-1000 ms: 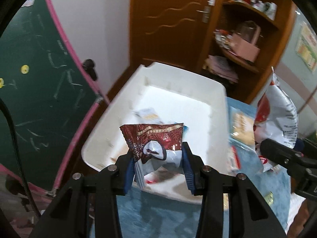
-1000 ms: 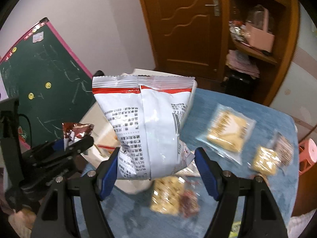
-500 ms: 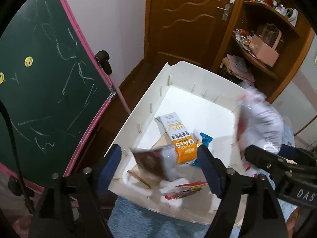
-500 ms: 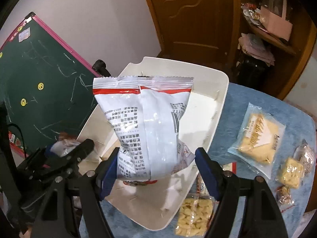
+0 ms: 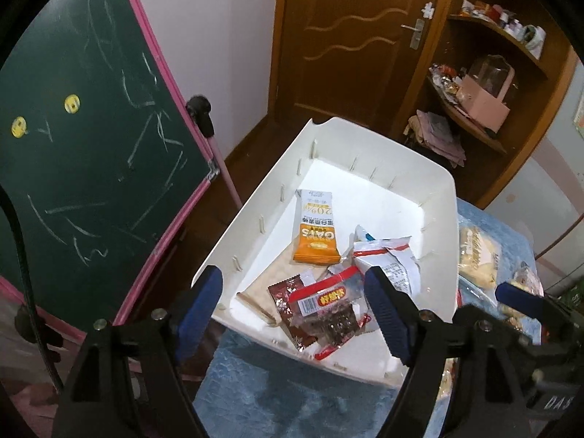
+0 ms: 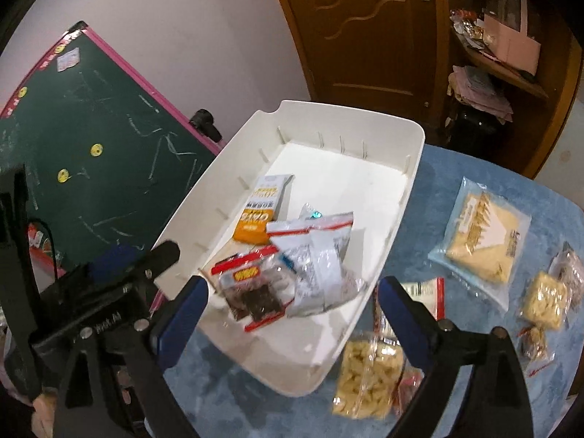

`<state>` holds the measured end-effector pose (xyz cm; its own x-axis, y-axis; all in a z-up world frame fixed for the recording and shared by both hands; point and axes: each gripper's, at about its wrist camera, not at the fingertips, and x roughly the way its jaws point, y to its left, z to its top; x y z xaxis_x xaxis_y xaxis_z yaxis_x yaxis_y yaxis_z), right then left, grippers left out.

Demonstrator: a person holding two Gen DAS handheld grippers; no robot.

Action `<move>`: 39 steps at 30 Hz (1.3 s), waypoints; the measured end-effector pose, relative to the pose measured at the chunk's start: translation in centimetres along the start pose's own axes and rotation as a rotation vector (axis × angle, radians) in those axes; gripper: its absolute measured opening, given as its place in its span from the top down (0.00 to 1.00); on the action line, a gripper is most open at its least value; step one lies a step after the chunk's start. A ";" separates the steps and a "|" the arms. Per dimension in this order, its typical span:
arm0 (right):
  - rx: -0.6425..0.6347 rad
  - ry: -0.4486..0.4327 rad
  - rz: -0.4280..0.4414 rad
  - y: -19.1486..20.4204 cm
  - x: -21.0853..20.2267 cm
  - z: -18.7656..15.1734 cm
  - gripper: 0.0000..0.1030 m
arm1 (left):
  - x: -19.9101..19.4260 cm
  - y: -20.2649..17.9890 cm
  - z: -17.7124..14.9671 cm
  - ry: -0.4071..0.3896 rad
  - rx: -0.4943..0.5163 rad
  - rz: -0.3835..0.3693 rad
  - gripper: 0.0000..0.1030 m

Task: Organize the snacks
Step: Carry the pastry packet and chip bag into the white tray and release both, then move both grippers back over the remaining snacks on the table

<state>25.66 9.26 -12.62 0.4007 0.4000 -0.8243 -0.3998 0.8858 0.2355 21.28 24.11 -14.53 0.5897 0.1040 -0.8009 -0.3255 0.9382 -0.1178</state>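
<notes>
Claws both spread wide, nothing between the pads. Left claw (image 5: pixel 294 310) hangs over the near end of the white bin (image 5: pixel 443 197); right claw (image 6: pixel 292 315) over the same bin's near right corner, the left claw's black body at its left in the right wrist view.

Bin contents, heaped at the near end:
- clear packet with red bands and dark pieces (image 5: pixel 325 308), topmost, lying over a maroon foil packet (image 5: pixel 283 290)
- white crinkled bag with red strip (image 6: pixel 321 252), just right of the clear packet, touching it
- orange oats sachet (image 5: pixel 315 235) flat on the bin floor, farther in
- far half of the bin floor bare

Bin sits on the blue-covered bench (image 6: pixel 456 168). On the cloth right of the bin: large pale-yellow wafer pack (image 6: pixel 481 233), small yellow biscuit packet (image 6: pixel 544 299), and a clear bag of pale snack pieces (image 6: pixel 368 376) against the bin's near corner, blurred.

Green chalkboard with pink frame (image 5: pixel 84 153) at left; wooden door (image 5: pixel 350 43) behind.
</notes>
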 end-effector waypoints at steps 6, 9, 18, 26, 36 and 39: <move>-0.038 -0.032 -0.012 0.1 -3.3 -3.1 0.08 | -2.9 -1.6 -0.9 -0.021 0.013 -0.043 0.23; -0.064 -0.064 -0.034 -0.2 -5.9 -4.6 0.08 | -4.4 -3.0 -1.6 -0.033 0.036 -0.059 0.23; -0.057 -0.137 -0.137 -4.2 -12.1 -8.0 0.08 | -8.0 -9.0 -3.5 -0.054 0.122 -0.148 0.23; -0.023 -0.165 -0.302 -11.0 -16.0 -9.4 0.08 | -9.5 -16.1 -4.8 -0.053 0.235 -0.222 0.23; 0.055 -0.153 -0.445 -21.2 -20.5 -8.8 0.08 | -9.8 -24.7 -5.1 -0.020 0.343 -0.282 0.23; 0.050 -0.151 -0.510 -23.3 -21.5 -8.4 0.08 | -9.7 -27.1 -4.4 0.000 0.356 -0.303 0.23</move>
<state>19.45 -21.97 -4.65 0.6496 -0.0580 -0.7580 -0.0853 0.9852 -0.1485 21.14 -3.77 -6.17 0.6187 -0.1923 -0.7617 0.1351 0.9812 -0.1380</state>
